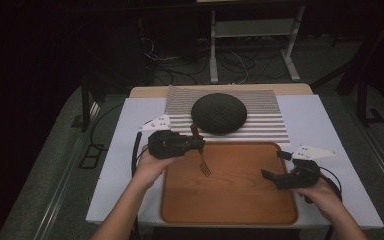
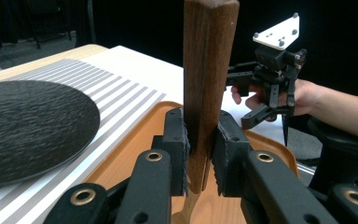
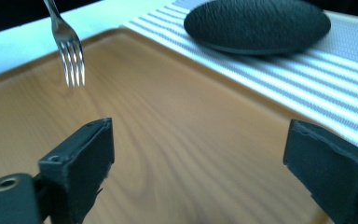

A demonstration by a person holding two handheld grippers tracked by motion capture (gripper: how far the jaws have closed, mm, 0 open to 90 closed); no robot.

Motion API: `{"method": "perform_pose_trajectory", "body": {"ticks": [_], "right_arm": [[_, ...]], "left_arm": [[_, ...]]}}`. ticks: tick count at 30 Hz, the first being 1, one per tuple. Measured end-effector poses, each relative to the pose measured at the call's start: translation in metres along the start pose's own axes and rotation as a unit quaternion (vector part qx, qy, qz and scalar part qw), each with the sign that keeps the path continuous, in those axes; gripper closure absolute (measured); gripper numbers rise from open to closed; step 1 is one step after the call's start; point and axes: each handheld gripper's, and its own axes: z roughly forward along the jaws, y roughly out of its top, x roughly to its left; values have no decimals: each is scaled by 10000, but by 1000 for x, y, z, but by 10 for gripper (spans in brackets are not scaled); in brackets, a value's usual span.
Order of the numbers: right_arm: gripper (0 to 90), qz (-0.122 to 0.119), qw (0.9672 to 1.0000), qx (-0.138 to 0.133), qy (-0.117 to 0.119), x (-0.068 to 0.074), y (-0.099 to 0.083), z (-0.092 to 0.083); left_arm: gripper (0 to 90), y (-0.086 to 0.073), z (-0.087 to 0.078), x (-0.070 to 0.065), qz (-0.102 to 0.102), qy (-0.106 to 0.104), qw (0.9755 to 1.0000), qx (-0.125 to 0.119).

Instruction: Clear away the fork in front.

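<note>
The left gripper was clamped on the wooden handle of a fork, holding it upright, tines down, over the far left part of the wooden tray. The right gripper hovered at the tray's right edge, its jaws wide apart and holding nothing. Beyond the tray's far edge, a dark round plate sat on a striped mat.

bare wooden tray ahead, dangling fork left, dark plate beyond
</note>
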Motion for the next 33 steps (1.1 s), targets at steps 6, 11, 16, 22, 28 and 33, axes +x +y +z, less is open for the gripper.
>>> {"method": "perform_pose_trajectory", "body": {"ticks": [6,11,16,22,28,33], "right_arm": [[41,35,9999,120,-88,-1,-15,-11],[43,71,9997,168,-190,-5,-21,-14],[43,51,9995,214,-210,-5,-22,-12],[46,31,9995,221,-232,-4,-21,-12],[47,32,9995,215,-248,-5,-21,-12],[49,22,9994,213,-253,-5,-21,-12]], "left_arm": [[762,-3,-20,-2,-37,-7,10000,-50],[762,-13,-37,-4,-122,51,9999,6],[761,-22,-49,-11,-216,-8,9997,80],[761,-32,-51,-15,-289,-98,9992,258],[760,-35,-48,-13,-332,-126,9986,381],[759,-37,-45,-11,-323,-124,9985,421]]}}
